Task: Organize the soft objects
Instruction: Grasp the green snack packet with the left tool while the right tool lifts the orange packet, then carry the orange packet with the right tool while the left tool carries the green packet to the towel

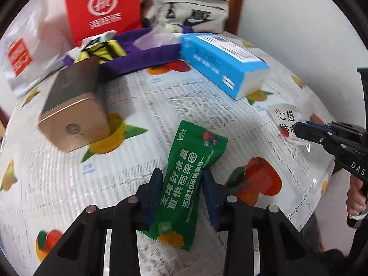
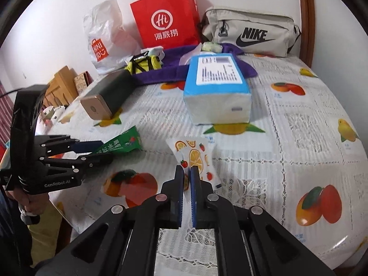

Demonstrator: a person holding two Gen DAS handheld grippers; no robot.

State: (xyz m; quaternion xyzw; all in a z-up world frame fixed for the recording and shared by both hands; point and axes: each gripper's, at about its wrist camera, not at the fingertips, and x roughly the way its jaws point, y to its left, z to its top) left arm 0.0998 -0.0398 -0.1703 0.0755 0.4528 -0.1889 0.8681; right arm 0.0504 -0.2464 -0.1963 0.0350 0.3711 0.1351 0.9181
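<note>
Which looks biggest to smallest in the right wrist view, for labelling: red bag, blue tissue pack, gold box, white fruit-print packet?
1. red bag and blue tissue pack: alike, unranked
2. gold box and white fruit-print packet: alike; packet nearer

A counter under a fruit-printed lace cloth carries a blue tissue pack, a gold rectangular tin, a purple cloth, a red paper bag and a grey pouch.

left hand-held gripper: jaws clamped, angled down | right hand-held gripper: jaws nearly together, angled down
</note>
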